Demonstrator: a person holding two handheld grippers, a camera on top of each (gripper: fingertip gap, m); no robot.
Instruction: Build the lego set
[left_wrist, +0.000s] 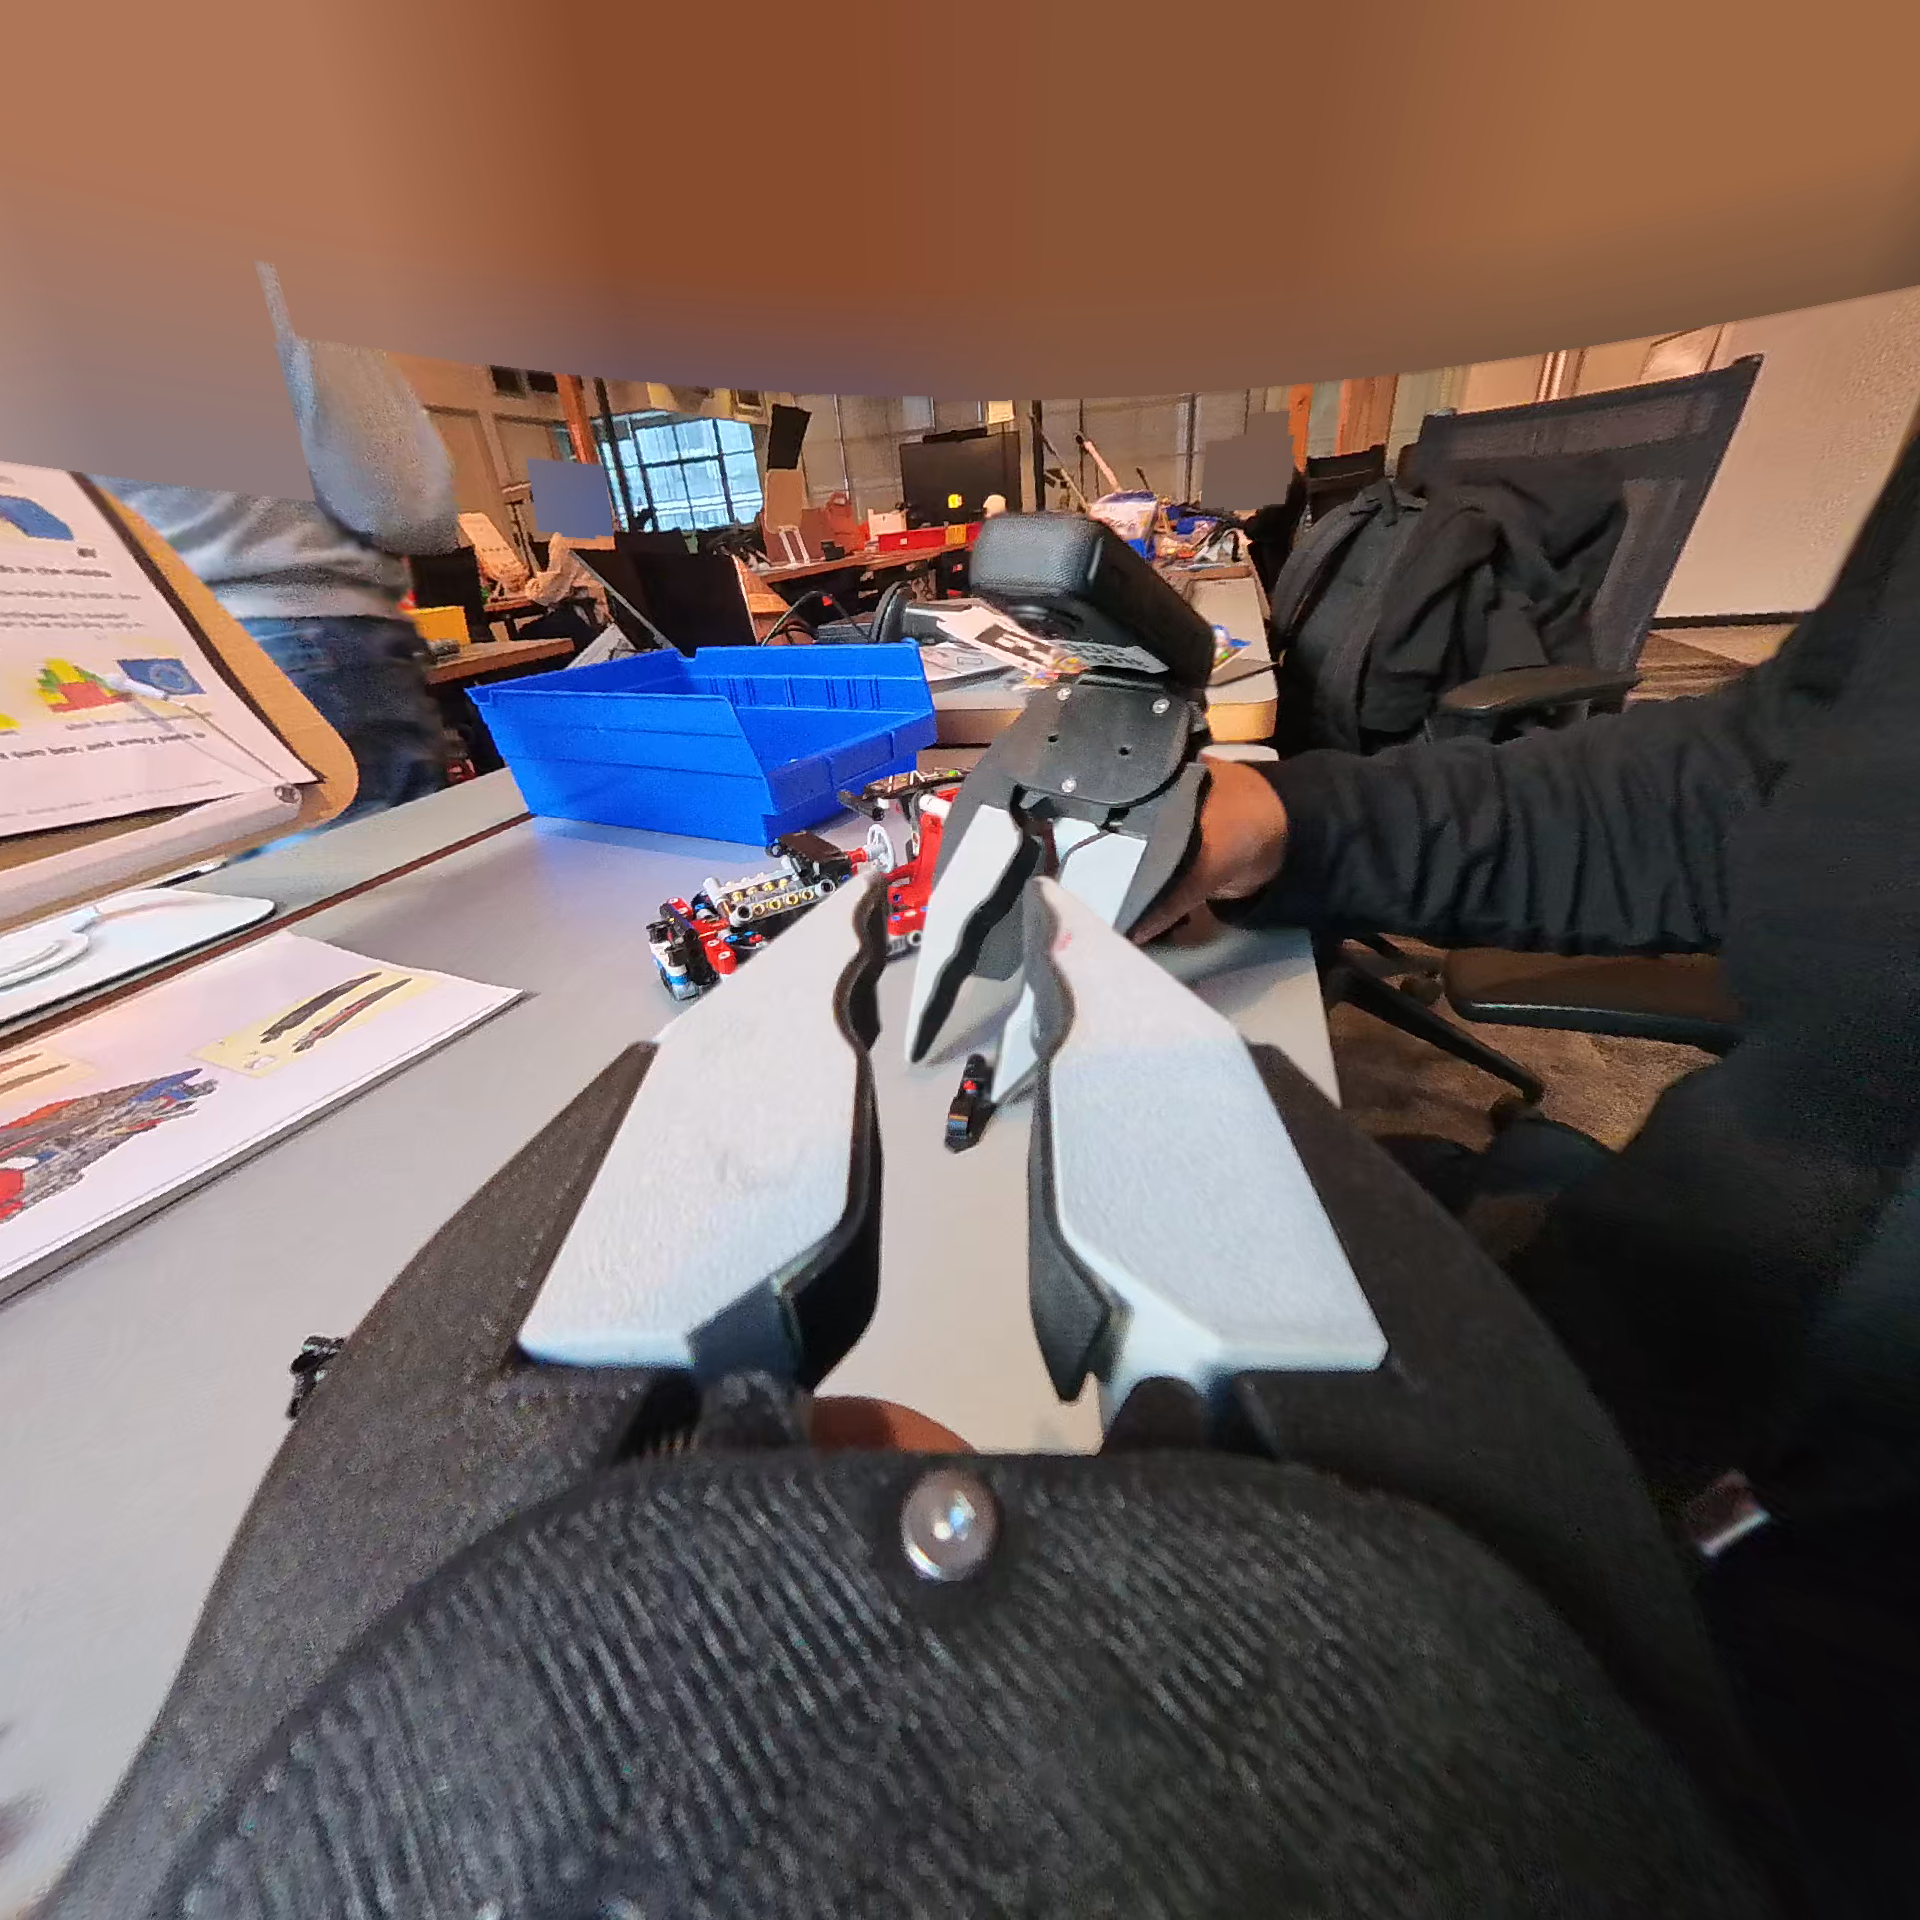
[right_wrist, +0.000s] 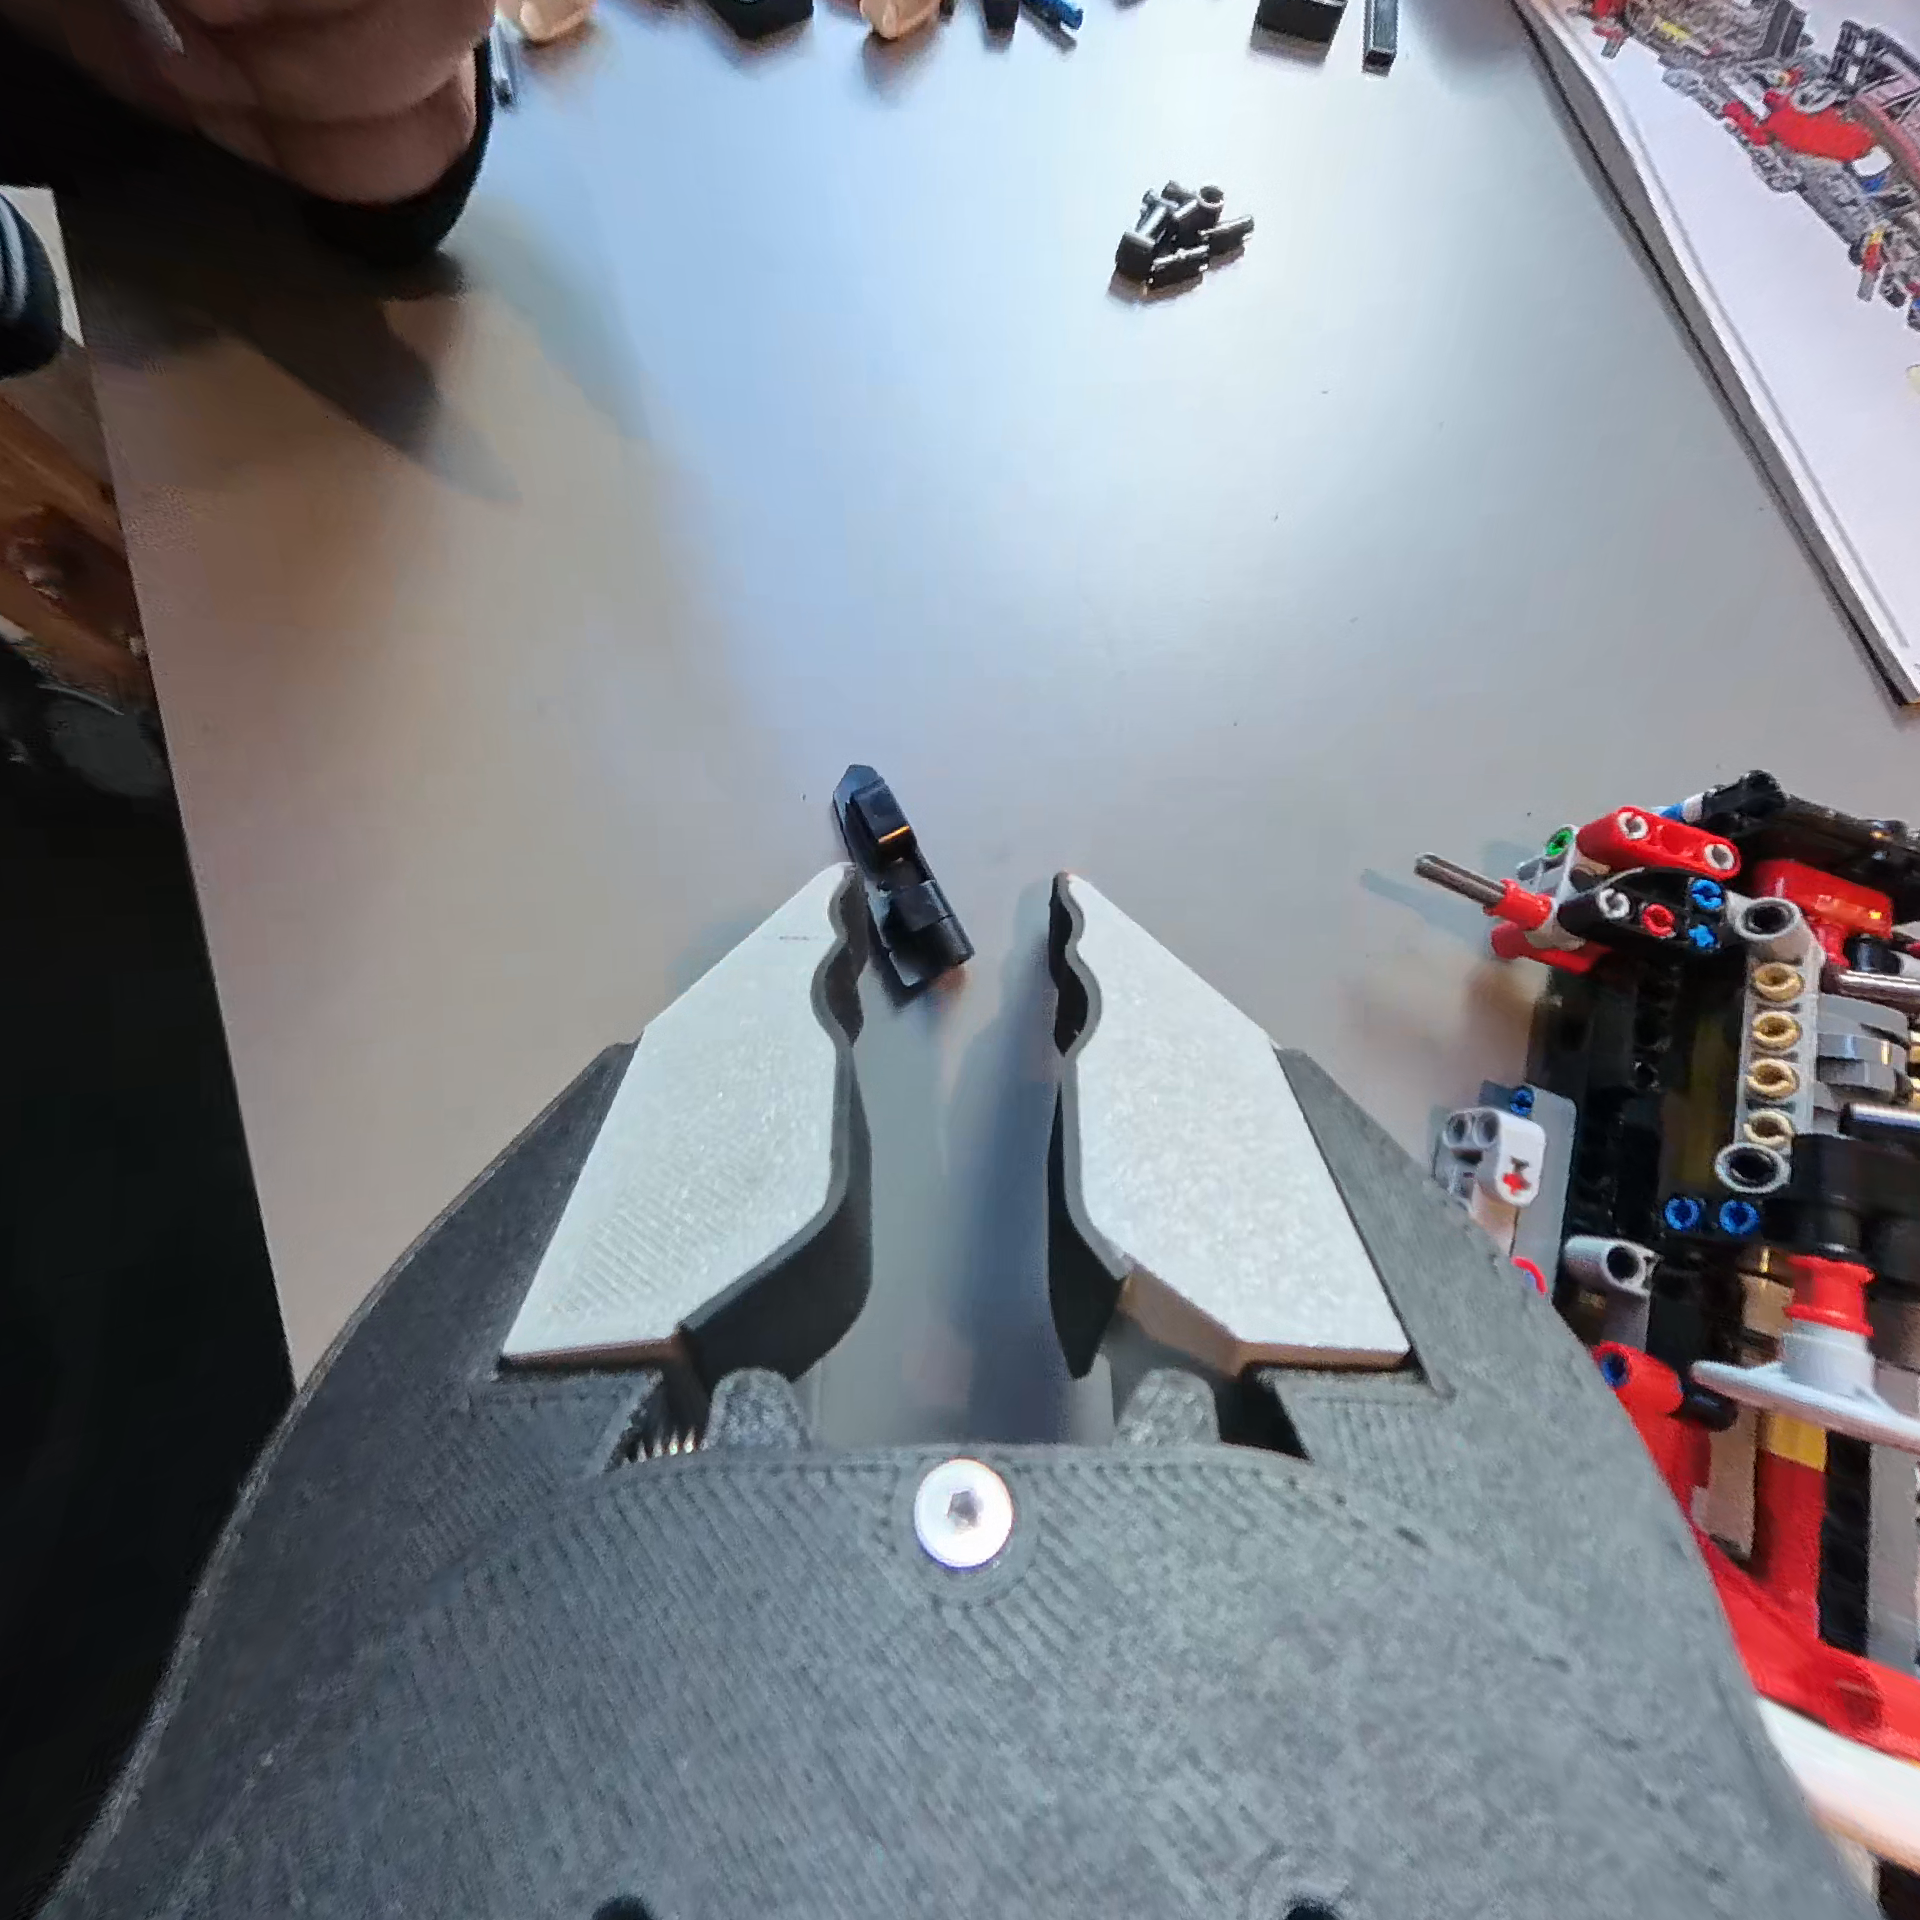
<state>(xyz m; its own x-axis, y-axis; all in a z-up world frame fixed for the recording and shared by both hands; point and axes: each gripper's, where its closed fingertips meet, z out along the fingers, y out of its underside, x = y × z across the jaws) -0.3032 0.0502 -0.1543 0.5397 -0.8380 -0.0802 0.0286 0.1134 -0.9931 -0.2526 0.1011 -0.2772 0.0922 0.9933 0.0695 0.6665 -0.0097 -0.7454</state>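
Now the step is picking up one small black piece (right_wrist: 900, 881) from the grey table (right_wrist: 1039, 520). It lies at the tips of the right gripper (right_wrist: 954, 904), whose jaws are spread and empty, touching or almost touching its one finger. The left gripper (left_wrist: 951, 925) is also spread, holding nothing. The half-built model (right_wrist: 1725, 1091) stands near on the side. Next, I think, the right jaws must straddle the piece and close.

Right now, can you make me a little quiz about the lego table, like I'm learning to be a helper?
1. True or false: the right gripper is already squeezing the small black piece.
2. What colour is the bin behind the half-built lego model? A) green B) blue C) yellow
3. Fill in: a little heap of black pins lies on the ____, beside the instruction booklet.

Key
1. False. Its jaws are open, and the piece lies on the table by one fingertip.
2. B
3. table
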